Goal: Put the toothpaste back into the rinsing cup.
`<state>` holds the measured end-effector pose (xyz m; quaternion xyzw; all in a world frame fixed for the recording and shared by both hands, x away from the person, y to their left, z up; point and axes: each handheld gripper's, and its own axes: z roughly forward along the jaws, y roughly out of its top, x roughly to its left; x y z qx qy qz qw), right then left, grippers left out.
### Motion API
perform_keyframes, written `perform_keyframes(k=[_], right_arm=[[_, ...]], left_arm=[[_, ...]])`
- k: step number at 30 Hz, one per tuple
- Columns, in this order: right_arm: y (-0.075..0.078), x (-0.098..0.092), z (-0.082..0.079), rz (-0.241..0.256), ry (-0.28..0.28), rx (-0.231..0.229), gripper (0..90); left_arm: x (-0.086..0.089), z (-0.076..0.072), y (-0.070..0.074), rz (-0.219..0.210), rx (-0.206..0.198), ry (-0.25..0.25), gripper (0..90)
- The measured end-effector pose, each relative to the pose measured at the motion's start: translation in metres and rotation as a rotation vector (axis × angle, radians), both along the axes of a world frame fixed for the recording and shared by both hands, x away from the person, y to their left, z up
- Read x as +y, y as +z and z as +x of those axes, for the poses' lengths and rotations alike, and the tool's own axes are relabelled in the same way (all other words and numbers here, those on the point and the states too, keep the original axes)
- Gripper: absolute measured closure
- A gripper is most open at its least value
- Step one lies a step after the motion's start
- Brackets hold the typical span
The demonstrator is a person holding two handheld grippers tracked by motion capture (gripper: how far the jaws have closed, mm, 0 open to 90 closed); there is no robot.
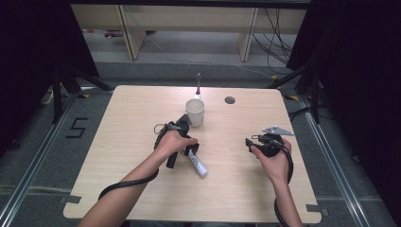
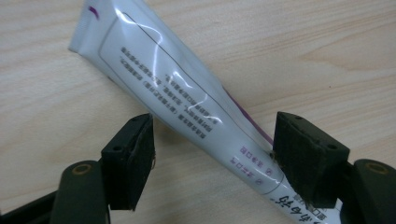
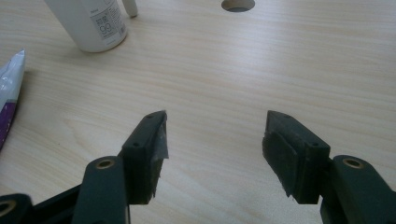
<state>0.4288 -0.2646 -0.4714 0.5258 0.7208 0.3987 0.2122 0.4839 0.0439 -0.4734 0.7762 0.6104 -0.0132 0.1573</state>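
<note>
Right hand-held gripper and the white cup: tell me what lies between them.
Nothing but bare wooden table lies between the right hand-held gripper and the white cup, as the right gripper view shows; the tube lies off to the side.

On the floor left of the table we read a black digit "5", made of straight strokes like tape.

In the right gripper view we see a small white label on the white cup at the far left; its largest characters look like "99", and the finer print below them is too small to make out.

In the left gripper view the white tube carries a framed block of small dark print, upside down and not legible to us. Nearer the cap end we see purple characters, also inverted, which look like Chinese script; we cannot read them.
</note>
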Motion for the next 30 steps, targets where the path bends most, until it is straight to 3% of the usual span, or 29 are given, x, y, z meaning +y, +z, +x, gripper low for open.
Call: perform_keyframes(k=[1,2,3,4,5,8,15,18,21,27,28,30], right_arm=[[0.0005,-0.0007,-0.0003,-0.012,-0.005,-0.002,40.4],[0.0006,0.0018,-0.0022,0.025,-0.029,0.023,40.4],[0.0004,0.0016,-0.0023,0.03,-0.029,0.022,40.4],[-0.0002,-0.0014,-0.0002,0.006,-0.007,0.002,40.3],[-0.0004,-0.0022,0.0001,0.002,-0.004,0.0,40.4],[-0.0008,-0.0024,0.0002,0.007,-0.002,-0.001,40.3],[-0.0005,-0.0001,-0.0016,0.003,-0.025,0.025,40.3],[-0.0005,-0.0021,-0.0008,-0.024,-0.005,0.008,40.4],[-0.0017,0.0012,-0.0012,0.019,-0.012,0.02,40.3],[-0.0034,0.0013,-0.0009,-0.004,-0.013,0.001,40.3],[-0.0015,0.0022,-0.0019,0.004,-0.019,0.029,40.3],[-0.0019,0.0029,-0.0016,0.005,-0.014,0.032,40.3]], left_arm=[[0.0005,0.0003,-0.0009,0.011,0.008,-0.015,28.4],[-0.0002,0.0004,-0.0018,0.006,0.012,-0.016,28.3],[-0.002,0.0002,-0.0027,-0.002,0.009,-0.002,28.4],[-0.002,0.0005,-0.0029,0.003,0.005,-0.014,28.7],[-0.0035,0.0002,-0.0042,0.001,0.003,0.0,28.8],[-0.0017,0.0019,-0.0049,0.006,0.021,-0.031,30.7],[-0.0003,0.002,-0.0051,0.009,0.011,-0.067,39.8],[0.0016,0.0023,-0.0048,0.0,0.009,-0.083,45.1],[0.0032,0.0025,-0.0041,0.011,0.017,-0.122,50.3],[0.0031,0.0034,-0.0039,0.023,0.01,-0.169,61.5],[0.0031,0.0033,-0.004,0.026,0.006,-0.174,61.8],[0.003,0.0035,-0.0039,0.034,0.006,-0.173,60.8]])
